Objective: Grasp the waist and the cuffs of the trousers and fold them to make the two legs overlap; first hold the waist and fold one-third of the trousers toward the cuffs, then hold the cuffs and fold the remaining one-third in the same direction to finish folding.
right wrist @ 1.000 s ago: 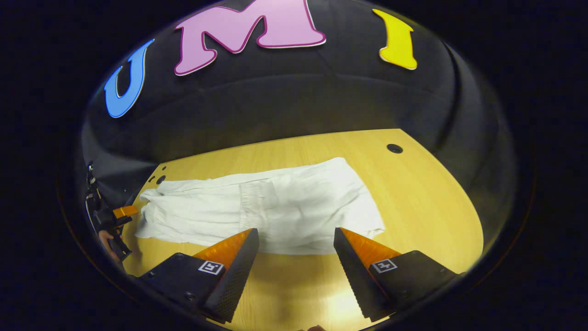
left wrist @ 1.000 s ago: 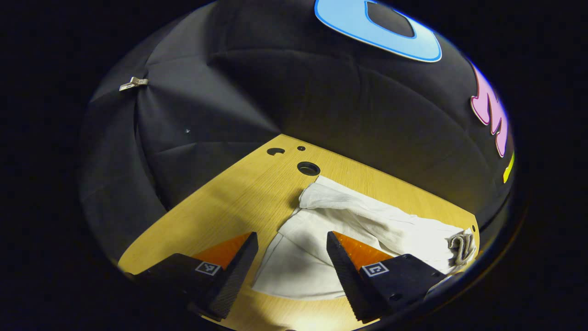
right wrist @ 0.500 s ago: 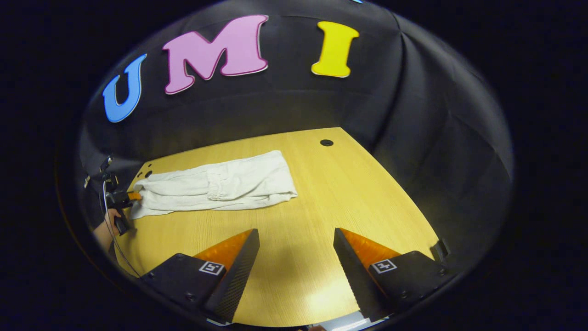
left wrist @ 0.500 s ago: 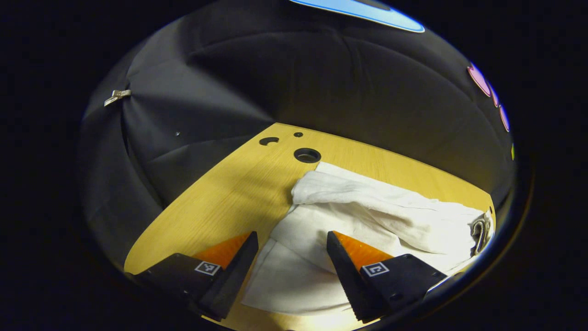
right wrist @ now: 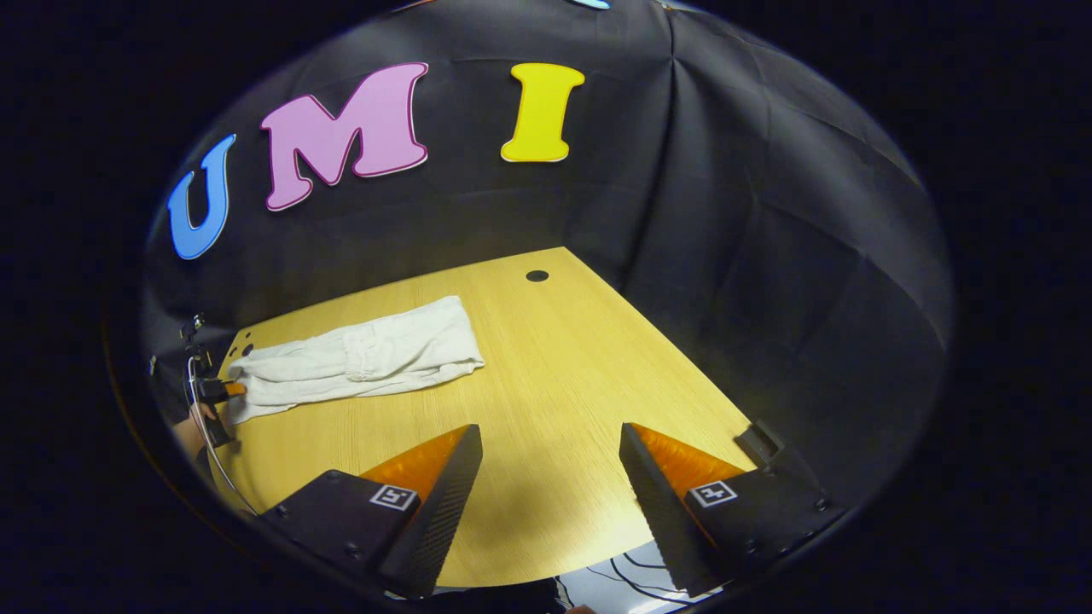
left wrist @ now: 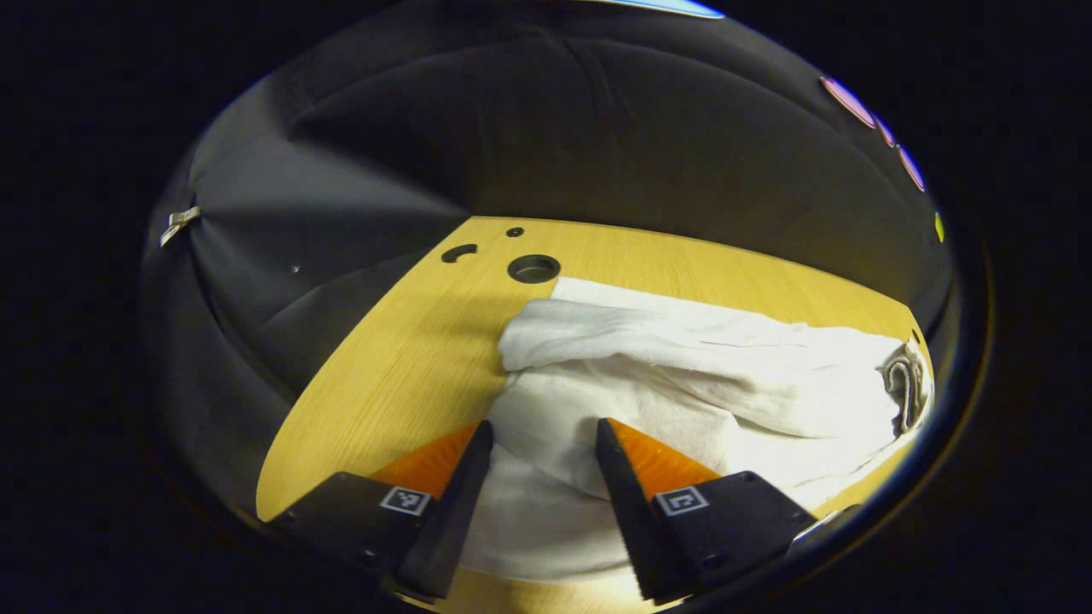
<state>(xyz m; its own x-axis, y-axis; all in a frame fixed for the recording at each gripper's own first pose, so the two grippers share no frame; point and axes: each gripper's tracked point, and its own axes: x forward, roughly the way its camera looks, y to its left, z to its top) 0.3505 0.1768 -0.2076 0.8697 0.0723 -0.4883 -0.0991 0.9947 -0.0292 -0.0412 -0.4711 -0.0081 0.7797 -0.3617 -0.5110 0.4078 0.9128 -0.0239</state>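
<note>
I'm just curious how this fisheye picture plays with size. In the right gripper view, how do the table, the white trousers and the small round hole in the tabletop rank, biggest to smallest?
1. The table, by far the largest.
2. The trousers, a strip on its far left.
3. The hole, a tiny dot.
Everything lies far off, so distance shrinks it all.

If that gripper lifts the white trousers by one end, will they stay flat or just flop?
Probably flop: the trousers already lie in soft rumpled folds. They look thin and light, so the free part would likely sag and drag across the wooden table behind the left gripper.
</note>
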